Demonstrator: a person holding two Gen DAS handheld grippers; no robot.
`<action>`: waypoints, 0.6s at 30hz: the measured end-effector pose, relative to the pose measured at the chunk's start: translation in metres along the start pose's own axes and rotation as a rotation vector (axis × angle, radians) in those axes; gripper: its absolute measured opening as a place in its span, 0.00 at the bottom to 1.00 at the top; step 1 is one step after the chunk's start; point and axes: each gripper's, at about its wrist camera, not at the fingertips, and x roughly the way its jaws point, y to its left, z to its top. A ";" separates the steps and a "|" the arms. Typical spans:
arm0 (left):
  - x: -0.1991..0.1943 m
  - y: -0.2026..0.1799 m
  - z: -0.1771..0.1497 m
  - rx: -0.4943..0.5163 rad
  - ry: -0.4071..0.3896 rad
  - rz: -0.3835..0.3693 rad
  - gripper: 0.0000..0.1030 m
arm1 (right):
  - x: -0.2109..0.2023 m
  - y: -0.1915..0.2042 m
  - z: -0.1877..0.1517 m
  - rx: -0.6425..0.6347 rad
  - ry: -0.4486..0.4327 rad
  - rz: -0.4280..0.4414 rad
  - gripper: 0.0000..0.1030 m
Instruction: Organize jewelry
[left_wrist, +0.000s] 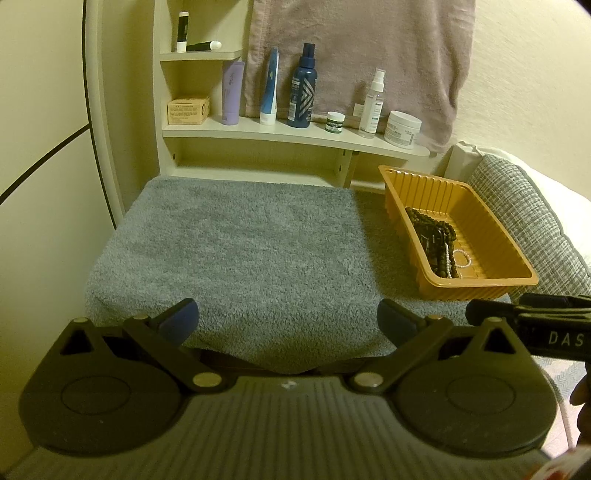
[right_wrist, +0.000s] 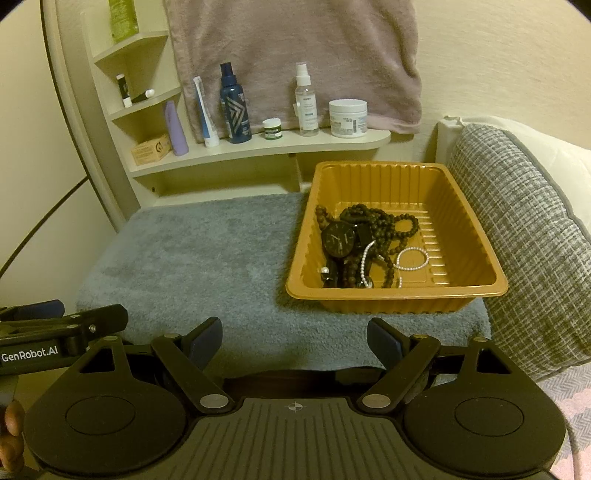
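Note:
An orange plastic tray (right_wrist: 476, 236) stands on the right side of a grey-blue towel (right_wrist: 192, 254). In it lie a black watch (right_wrist: 338, 240), dark bead strands (right_wrist: 391, 225) and white pearl strands (right_wrist: 412, 258). The tray (left_wrist: 491, 236) with the beads (left_wrist: 432, 229) also shows in the left wrist view. My left gripper (left_wrist: 288, 321) is open and empty over the towel's (left_wrist: 240, 243) near edge. My right gripper (right_wrist: 295, 338) is open and empty, short of the tray's near rim.
A cream shelf (right_wrist: 258, 149) behind the towel holds several bottles and jars, among them a dark blue bottle (right_wrist: 234, 107) and a white jar (right_wrist: 348, 118). A pink towel (right_wrist: 295, 48) hangs above. A grey woven cushion (right_wrist: 524, 229) lies right of the tray.

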 end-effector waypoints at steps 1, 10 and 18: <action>0.000 0.000 0.000 0.000 0.000 0.000 0.99 | 0.000 0.000 0.000 0.000 0.000 0.000 0.83; -0.001 0.000 0.002 0.002 -0.002 0.000 0.99 | 0.000 0.000 0.000 0.002 0.000 0.002 0.83; -0.001 0.001 0.002 0.006 -0.003 -0.001 0.99 | 0.000 0.000 0.000 0.003 0.001 0.003 0.83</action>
